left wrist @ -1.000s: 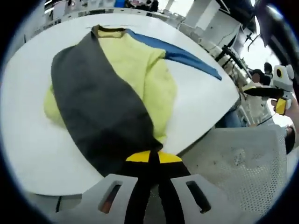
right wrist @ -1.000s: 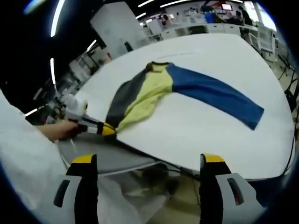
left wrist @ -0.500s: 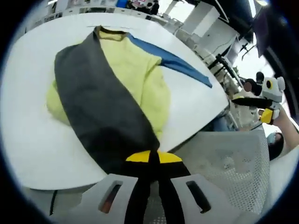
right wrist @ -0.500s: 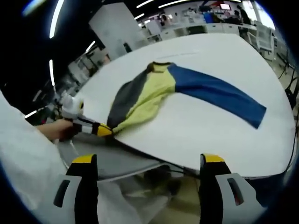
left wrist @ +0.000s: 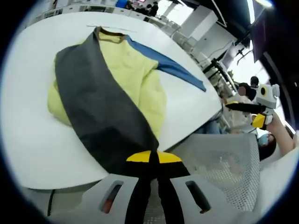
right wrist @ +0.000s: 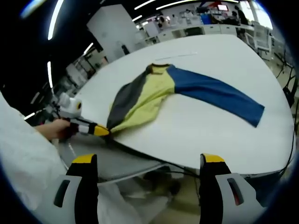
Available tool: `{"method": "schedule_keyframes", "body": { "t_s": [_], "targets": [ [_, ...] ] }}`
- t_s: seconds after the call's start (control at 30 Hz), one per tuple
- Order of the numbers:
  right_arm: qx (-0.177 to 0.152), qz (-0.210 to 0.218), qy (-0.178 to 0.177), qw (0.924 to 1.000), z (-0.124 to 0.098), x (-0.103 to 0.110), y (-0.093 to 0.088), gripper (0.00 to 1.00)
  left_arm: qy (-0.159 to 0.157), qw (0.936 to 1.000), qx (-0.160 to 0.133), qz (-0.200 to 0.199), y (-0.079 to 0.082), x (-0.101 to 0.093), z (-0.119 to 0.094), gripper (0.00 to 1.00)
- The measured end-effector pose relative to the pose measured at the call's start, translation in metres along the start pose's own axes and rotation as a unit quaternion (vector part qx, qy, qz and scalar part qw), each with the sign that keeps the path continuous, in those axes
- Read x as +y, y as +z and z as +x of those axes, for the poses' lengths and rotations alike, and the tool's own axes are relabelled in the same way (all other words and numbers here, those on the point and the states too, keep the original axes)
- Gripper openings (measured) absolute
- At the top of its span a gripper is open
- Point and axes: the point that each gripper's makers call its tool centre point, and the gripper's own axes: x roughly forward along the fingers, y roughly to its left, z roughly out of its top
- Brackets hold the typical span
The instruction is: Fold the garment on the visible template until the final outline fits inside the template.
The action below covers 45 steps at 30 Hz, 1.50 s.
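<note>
We've got the left claw (left wrist: 153, 161) pinched tight on the dark grey sleeve end of the garment (left wrist: 110, 88) — it's sprawled across the white worktop (right wrist: 201, 126), blue sleeve stretched out — while our right claw (right wrist: 148, 161) hangs wide open off the edge.

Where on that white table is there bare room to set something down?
Bare table lies between the blue sleeve and the near edge, and beyond the collar. It is crowded at the left tongs, shut on the grey sleeve.
</note>
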Motion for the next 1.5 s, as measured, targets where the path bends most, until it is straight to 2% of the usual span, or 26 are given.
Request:
{"method": "schedule_keyframes", "body": {
  "t_s": [0.43,0.87,1.1,1.33,1.5],
  "targets": [
    [-0.011,0.007,-0.007,0.9999,-0.001,0.003,0.000,0.89,-0.015,0.9998,0.000,-0.014,-0.003,0.002,-0.006,0.00],
    [-0.019,0.012,-0.013,0.9997,-0.001,0.007,0.002,0.89,-0.036,0.9990,-0.016,-0.022,0.007,0.003,-0.019,0.00],
    [-0.022,0.010,-0.016,0.9996,0.000,0.009,0.006,0.89,-0.060,0.9973,-0.038,-0.020,0.020,0.001,-0.035,0.00],
    [-0.019,0.008,-0.016,0.9997,0.005,0.017,0.005,0.89,-0.099,0.9916,-0.079,-0.026,0.038,-0.001,-0.058,0.00],
    [-0.017,0.006,-0.015,0.9997,0.009,0.023,0.007,0.89,-0.104,0.9893,-0.098,-0.028,0.046,0.006,-0.073,0.00]
  ]
}}
